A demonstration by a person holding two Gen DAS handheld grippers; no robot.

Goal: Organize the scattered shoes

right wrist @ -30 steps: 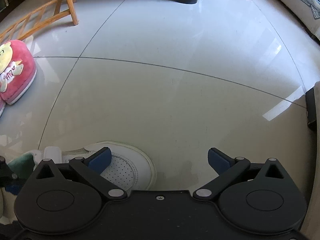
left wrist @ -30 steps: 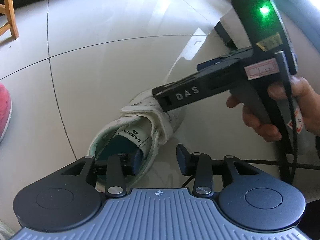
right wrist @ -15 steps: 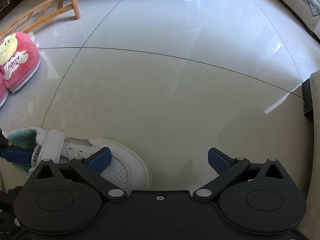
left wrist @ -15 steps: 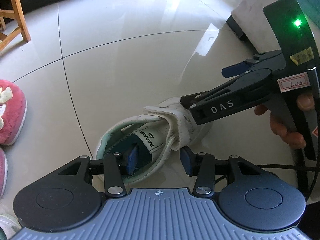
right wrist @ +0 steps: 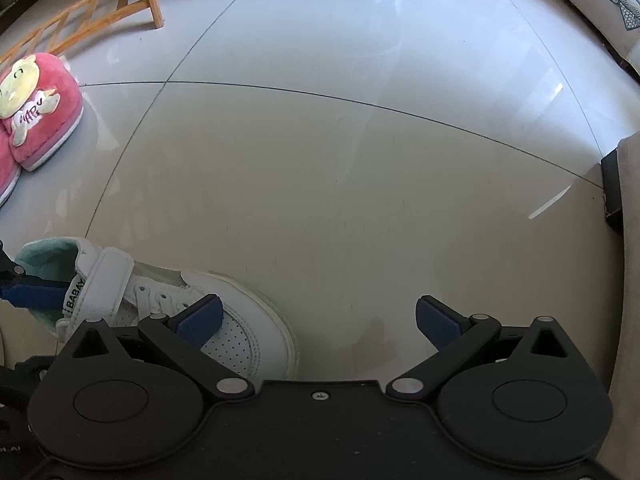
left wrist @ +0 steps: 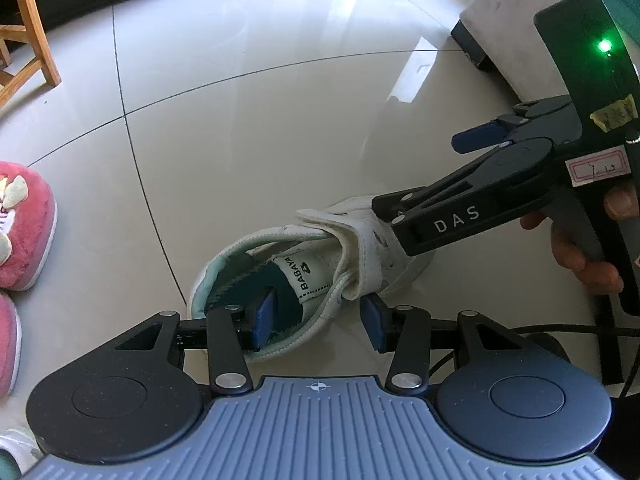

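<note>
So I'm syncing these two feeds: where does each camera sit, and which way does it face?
Left wrist: on the left gripper, looking down at the white sneaker; shows the right gripper and a hand.
Right wrist: on the right gripper, facing down at the floor; its jaws are wide apart.
Shared: sneaker, pink slipper.

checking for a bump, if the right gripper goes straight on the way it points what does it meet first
Most likely the bare tile floor. The right gripper is open with nothing between its fingers. The white sneaker lies just under its left finger, so that finger might clip the toe; depth is hard to judge.
</note>
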